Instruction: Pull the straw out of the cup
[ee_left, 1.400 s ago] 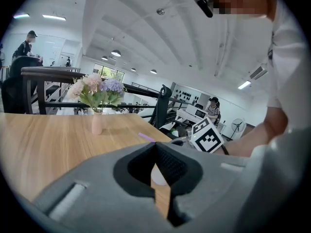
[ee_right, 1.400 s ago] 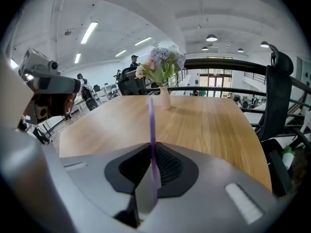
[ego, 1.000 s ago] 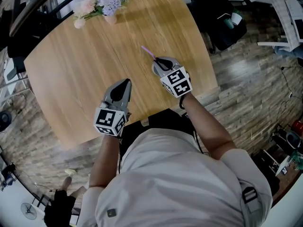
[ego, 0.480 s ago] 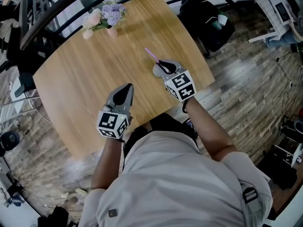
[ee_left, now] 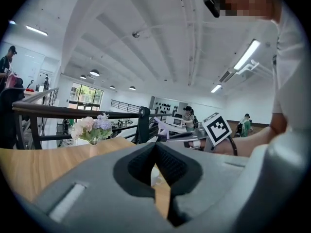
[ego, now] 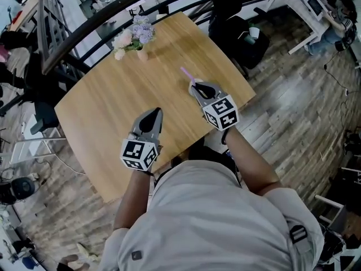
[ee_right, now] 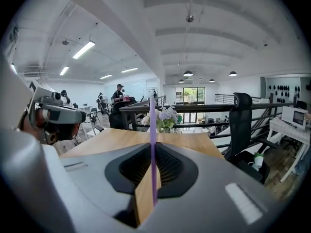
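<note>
A thin purple straw (ego: 186, 74) sticks out past the tips of my right gripper (ego: 197, 84), which is shut on it above the wooden table (ego: 107, 112). In the right gripper view the straw (ee_right: 152, 144) stands upright between the pads, clamped low down. My left gripper (ego: 157, 111) hovers over the table's near part, jaws together and empty. Through the slit below the left gripper's (ee_left: 155, 147) tips a small white cup (ee_left: 156, 177) shows on the table. In the head view the cup is hidden under the right gripper.
A small vase of pink and purple flowers (ego: 135, 38) stands at the table's far edge. A black railing (ego: 84, 33) runs behind it, and a black chair (ego: 231, 21) sits off the far right corner. The person's body covers the near table edge.
Both grippers have risen above the table, the right one carrying the straw up with it. The grey round cup seen beneath the right gripper earlier no longer shows.
</note>
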`<state>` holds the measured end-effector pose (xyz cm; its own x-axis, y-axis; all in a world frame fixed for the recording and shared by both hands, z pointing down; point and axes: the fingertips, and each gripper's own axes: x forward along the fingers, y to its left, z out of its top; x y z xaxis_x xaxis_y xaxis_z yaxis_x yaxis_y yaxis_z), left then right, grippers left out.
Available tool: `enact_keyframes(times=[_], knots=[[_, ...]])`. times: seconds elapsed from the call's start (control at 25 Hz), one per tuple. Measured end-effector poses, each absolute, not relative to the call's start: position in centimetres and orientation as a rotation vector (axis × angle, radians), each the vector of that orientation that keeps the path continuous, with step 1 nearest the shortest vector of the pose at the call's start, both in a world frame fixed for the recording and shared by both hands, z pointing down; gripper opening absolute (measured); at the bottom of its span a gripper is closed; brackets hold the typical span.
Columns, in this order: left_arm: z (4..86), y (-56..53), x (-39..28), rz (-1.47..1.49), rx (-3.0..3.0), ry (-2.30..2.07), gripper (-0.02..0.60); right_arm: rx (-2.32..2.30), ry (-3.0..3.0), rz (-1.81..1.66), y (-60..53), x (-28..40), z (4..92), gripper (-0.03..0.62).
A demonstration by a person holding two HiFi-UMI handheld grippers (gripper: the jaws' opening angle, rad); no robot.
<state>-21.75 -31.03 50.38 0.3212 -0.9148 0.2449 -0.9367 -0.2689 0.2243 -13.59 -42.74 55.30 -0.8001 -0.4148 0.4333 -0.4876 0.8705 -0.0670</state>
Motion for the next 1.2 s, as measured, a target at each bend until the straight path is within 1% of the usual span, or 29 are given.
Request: enact_keyframes(times=[0.44,1.0,1.2], knots=[[47.4,-24.7,-20.9,0.075,2.427,-1.558,0.005,0.826,-2.683,0.233,-34.0,-12.2,51.1,0.040],[45.9,-20.7,-17.2,0.051,2.500,-1.432,0.005,0.921,-2.670,0.249,-26.5,-7.8,48.9,0.040],[45.2,-19.8,-14.5,0.054,2.516,-1.416,0.005,0.923,-2.691,0.236,-24.2,-5.4,47.8,0.040]])
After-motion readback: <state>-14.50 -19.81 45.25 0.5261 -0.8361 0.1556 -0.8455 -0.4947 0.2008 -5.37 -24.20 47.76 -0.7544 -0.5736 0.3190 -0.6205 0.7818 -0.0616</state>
